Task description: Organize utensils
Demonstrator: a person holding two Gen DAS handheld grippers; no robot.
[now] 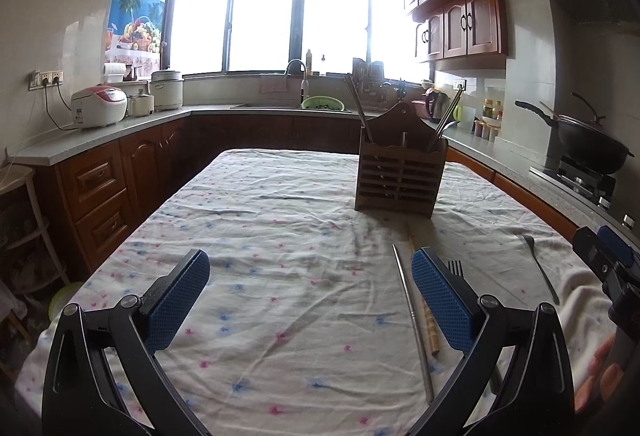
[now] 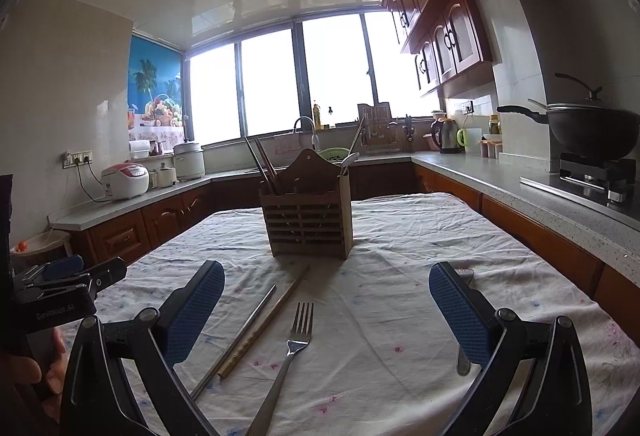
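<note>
A brown slatted wooden utensil holder [image 1: 401, 172] [image 2: 309, 223] stands on the cloth-covered table, with chopsticks and a spoon in it. On the cloth lie a metal chopstick [image 2: 236, 340] [image 1: 414, 324], a wooden chopstick [image 2: 266, 320] [image 1: 431, 332], a fork [image 2: 286, 360] [image 1: 456, 268] and a spoon [image 1: 540, 268] [image 2: 463, 362]. My left gripper [image 1: 310, 300] is open and empty, just left of the chopsticks. My right gripper [image 2: 326, 310] is open and empty, with the fork between its fingers' lines and the spoon partly hidden behind the right finger.
The table carries a white cloth [image 1: 280, 236] with small pink and blue flowers. Kitchen counters surround it, with rice cookers [image 1: 98, 106] on the left, a sink [image 1: 296, 104] at the back and a black wok [image 2: 592, 128] on the stove at the right.
</note>
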